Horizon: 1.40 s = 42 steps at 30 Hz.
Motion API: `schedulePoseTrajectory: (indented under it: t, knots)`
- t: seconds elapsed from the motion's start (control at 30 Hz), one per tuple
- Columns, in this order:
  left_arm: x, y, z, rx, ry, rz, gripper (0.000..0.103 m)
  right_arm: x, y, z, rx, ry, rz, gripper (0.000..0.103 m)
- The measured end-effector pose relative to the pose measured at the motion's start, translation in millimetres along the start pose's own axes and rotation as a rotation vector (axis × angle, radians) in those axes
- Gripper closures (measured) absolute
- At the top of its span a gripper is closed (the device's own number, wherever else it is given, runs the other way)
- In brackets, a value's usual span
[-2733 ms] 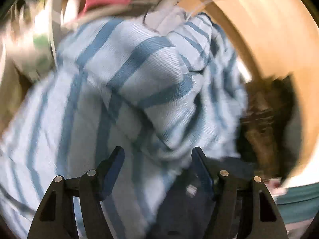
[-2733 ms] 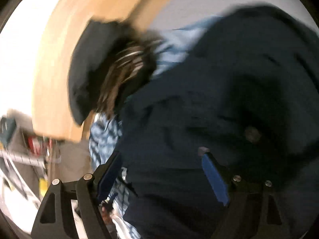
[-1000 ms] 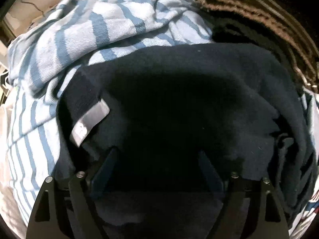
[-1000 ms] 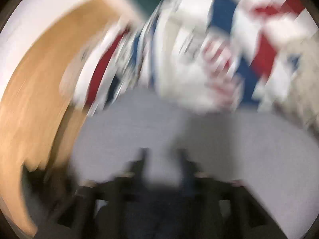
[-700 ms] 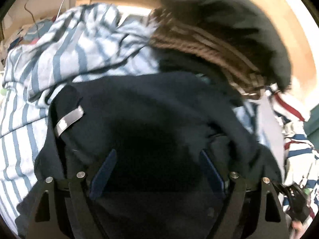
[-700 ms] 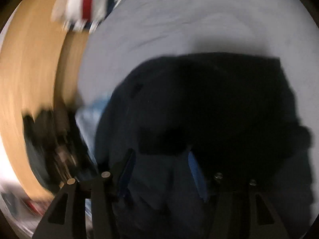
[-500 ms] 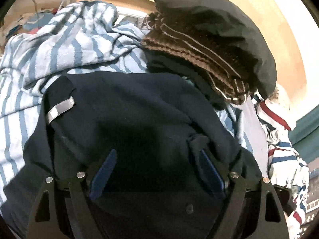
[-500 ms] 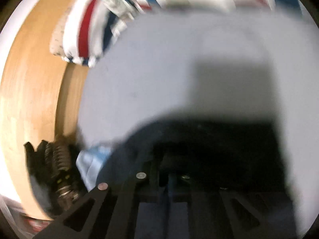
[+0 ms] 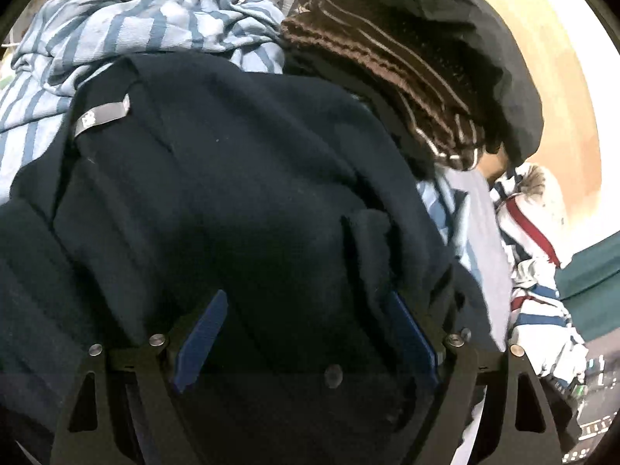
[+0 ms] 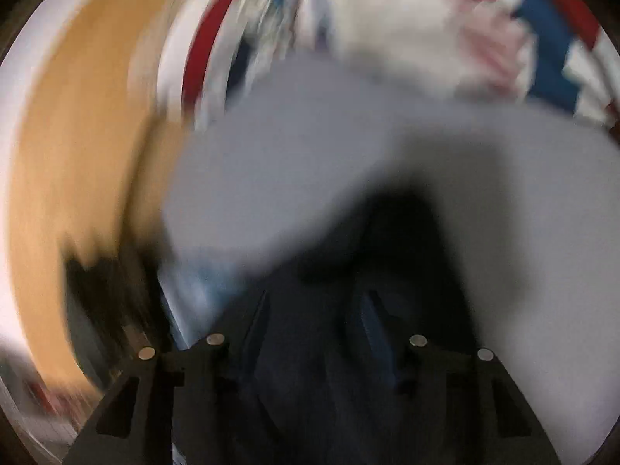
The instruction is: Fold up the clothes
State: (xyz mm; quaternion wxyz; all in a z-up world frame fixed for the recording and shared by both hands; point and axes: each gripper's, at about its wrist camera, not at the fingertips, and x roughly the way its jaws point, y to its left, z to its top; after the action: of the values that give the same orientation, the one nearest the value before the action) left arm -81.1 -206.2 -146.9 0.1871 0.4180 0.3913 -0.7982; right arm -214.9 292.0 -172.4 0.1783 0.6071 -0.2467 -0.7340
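Going left to right, with the navy sweater as my reference point since it fills most of the left claw's view. Up and left of it there's a crumpled blue-and-white striped shirt, tucked partly under the sweater's top edge. A little grey label sits on the sweater's upper left corner.

My left claw is right down on the sweater, jaws spread wide, with the fabric bunched up between them. The right blue pad has a fold of sweater lying against it, the left one stands clear of the cloth, so I'd call it released, not pinching anything.

Up and right of the sweater is a brown knit thing with thin pale stripes, and a black garment is draped over that. Both lie against the tan wooden surface behind. Further right of the sweater there's a strip of pale grey sheet, then a white cloth with red and blue stripes at the far right edge.

The right claw's view is really smeared. My right claw is over the sweater's dark edge, where it lies on the grey sheet. The jaws have just been opening and stand partly apart, with navy fabric between them. Honestly can't tell through the blur whether the pads are pressing it. The red, white and blue cloth is beyond the sweater at the top, wood off to the left.
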Motion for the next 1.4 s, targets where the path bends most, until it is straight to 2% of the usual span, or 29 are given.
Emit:
schedulePoseTrajectory:
  t: [0.07,0.13,0.2,0.27,0.3,0.33,0.37,0.4,0.53,0.57,0.67,0.73,0.77,0.8,0.9,0.97,1.03,1.13,1.2,1.27,1.33,1.4]
  knots:
    - [1.0,2.2,0.1,-0.005,0.011,-0.004,0.019,29.7,28.2,-27.1,-0.100,0.126,0.010,0.049]
    - [-1.3,5.8,0.5,-0.007,0.013,0.000,0.019,51.7,44.5,-50.2,-0.062,0.203,0.097,0.044]
    - [-5.9,11.6,2.7,-0.018,0.003,0.006,0.019,70.0,50.9,-62.8,0.008,0.218,0.169,0.041]
    - [-12.4,20.4,8.0,-0.042,-0.021,0.014,0.019,86.8,61.7,-54.8,0.038,0.217,0.149,0.040]
    - [-15.6,25.1,10.1,-0.053,-0.030,0.020,0.019,93.3,65.8,-49.4,0.051,0.214,0.128,0.043]
    - [-17.1,29.0,12.1,-0.056,-0.031,0.026,0.019,89.1,59.6,-44.4,0.062,0.198,0.131,0.050]
    - [-18.5,33.0,14.1,-0.058,-0.032,0.032,0.019,84.2,52.6,-39.4,0.074,0.181,0.136,0.073]
    - [-20.1,37.0,16.2,-0.060,-0.033,0.038,0.019,79.2,45.7,-34.5,0.085,0.164,0.141,0.090]
    - [-31.0,54.3,23.1,-0.060,-0.043,0.058,0.019,36.0,29.2,-41.9,0.021,0.125,0.152,0.093]
    - [-33.8,58.4,23.7,-0.069,-0.049,0.063,0.019,13.7,18.7,-44.5,0.013,0.102,0.145,0.093]
    - [-35.9,69.9,20.9,-0.105,-0.027,0.066,0.019,-65.4,-28.4,-49.1,0.050,-0.061,0.023,0.093]
    - [-29.4,70.3,14.8,-0.118,0.014,0.056,0.019,-114.9,-66.7,-57.5,0.132,-0.201,-0.181,0.083]
    - [-26.7,69.0,10.8,-0.115,0.036,0.050,0.019,-139.6,-85.9,-61.9,0.174,-0.271,-0.286,0.055]
    - [-24.2,67.6,7.0,-0.111,0.057,0.045,0.019,-155.7,-100.6,-68.7,0.221,-0.292,-0.350,0.033]
    - [-22.3,63.8,-0.7,-0.082,0.107,0.034,0.019,-165.6,-110.7,-94.3,0.244,-0.241,-0.197,0.034]
    - [-27.6,65.5,-0.2,-0.070,0.115,0.019,0.019,-146.8,-92.5,-107.9,0.168,-0.158,-0.139,0.032]
    - [-36.3,70.7,4.5,-0.047,0.119,0.017,0.019,-122.2,-72.2,-115.6,0.080,-0.090,-0.115,0.031]
    - [-49.0,82.7,10.9,0.025,0.155,-0.029,0.019,-79.4,-41.8,-127.4,-0.042,0.005,-0.106,0.031]
    - [-57.7,91.9,12.7,0.085,0.187,-0.060,0.019,-57.4,-27.2,-132.2,-0.098,0.032,-0.090,0.031]
    - [-67.2,103.2,9.8,0.090,0.176,-0.050,0.019,-37.1,-15.3,-134.3,-0.140,0.043,-0.072,0.031]
    - [-75.3,113.7,5.8,0.077,0.160,-0.039,0.019,-10.5,-10.4,-132.4,-0.122,0.125,-0.011,0.032]
    - [-69.8,115.5,8.1,0.049,0.164,-0.039,0.019,4.8,-0.6,-135.5,-0.105,0.150,0.024,0.033]
